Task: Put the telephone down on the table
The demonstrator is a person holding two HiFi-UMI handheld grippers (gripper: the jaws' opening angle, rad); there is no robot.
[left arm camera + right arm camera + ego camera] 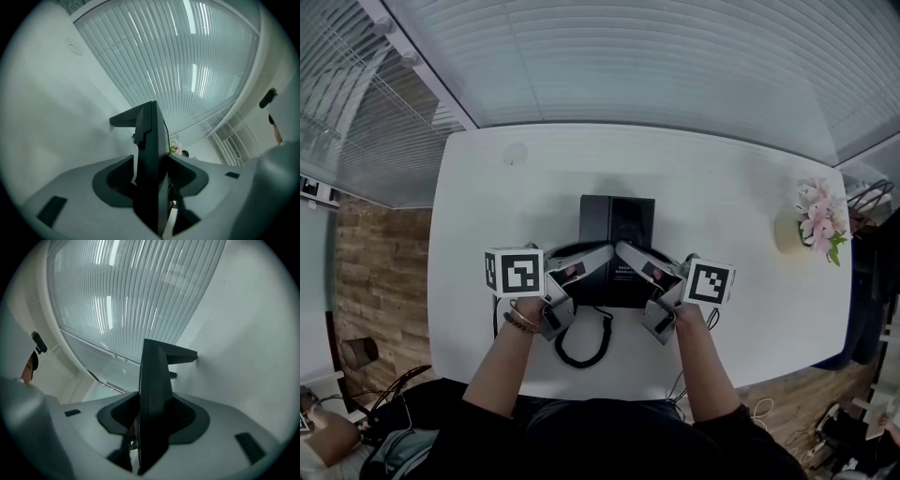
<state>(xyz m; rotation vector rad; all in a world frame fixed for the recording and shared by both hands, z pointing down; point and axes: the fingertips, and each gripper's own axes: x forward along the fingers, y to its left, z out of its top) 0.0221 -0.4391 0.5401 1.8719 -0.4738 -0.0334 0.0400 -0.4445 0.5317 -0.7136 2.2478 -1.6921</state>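
Observation:
The black telephone (617, 220) lies at the middle of the white table (722, 187), its coiled cord (581, 347) looping toward the near edge. Both grippers reach in at its near end. My left gripper (605, 251) has the telephone's thin edge (151, 131) between its jaws; one pad lies against it and a light slit shows beside the other. My right gripper (623, 248) is shut on the opposite edge (152, 371), both pads against it. In both gripper views the telephone's stand (180, 354) meets the table surface.
A vase of pink flowers (814, 225) stands at the table's right end. A round cable cap (517, 154) is set in the tabletop at the far left. Window blinds (656, 66) run behind the far edge. The floor is wooden on both sides.

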